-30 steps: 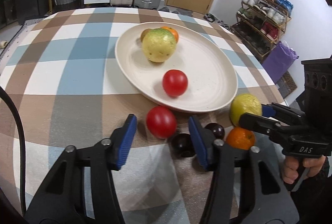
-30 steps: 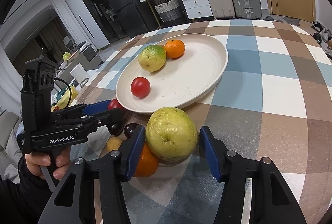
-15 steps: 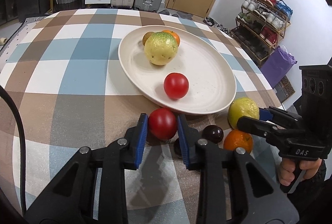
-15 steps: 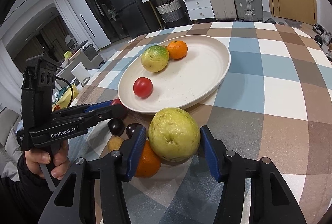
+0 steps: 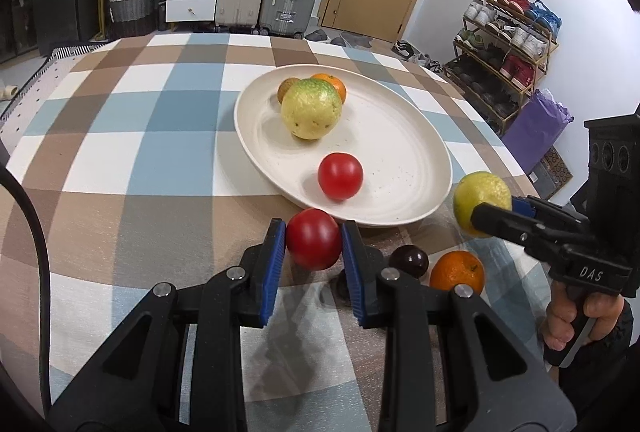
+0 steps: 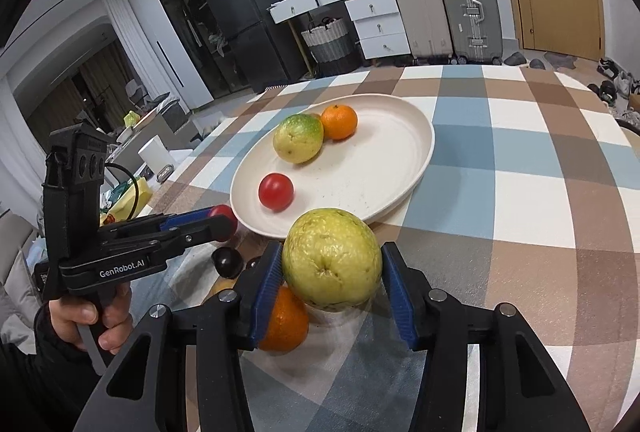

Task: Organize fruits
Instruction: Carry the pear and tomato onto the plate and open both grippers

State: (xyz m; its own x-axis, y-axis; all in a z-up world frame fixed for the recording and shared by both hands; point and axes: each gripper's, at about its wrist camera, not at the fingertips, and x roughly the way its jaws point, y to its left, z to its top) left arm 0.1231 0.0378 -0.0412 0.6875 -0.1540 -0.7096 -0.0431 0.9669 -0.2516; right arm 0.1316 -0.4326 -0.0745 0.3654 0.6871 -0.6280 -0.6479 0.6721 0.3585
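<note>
Both hands are at the pick-up step, each with a fruit taken from the cluster on the checked table [image 5: 120, 152] and the plate [image 5: 424, 152] not yet reached. The left gripper [image 5: 313, 238] is clamped on a tomato [image 5: 313, 239], one blue pad pressed to each side, the fruit sitting right at the fingertips just short of the plate's near rim. The right gripper [image 6: 331, 268] is closed on a guava [image 6: 331, 264], which fills the gap between its pads and looks lifted a little off the cloth, though from this angle I can't be sure it is clear of the orange [image 6: 286, 324] beneath it. On the plate already lie another guava [image 5: 311, 110], a second tomato [image 5: 341, 176], an orange [image 5: 332, 84] and a small brownish fruit [image 5: 287, 88] half hidden behind. A dark plum [image 5: 409, 261] waits on the table beside the loose orange. Next, I'd judge, each fruit needs raising over the rim and setting down in a bare patch of the plate, gently, since round fruit will roll; the two grippers are near each other, so they should go in turn.
</note>
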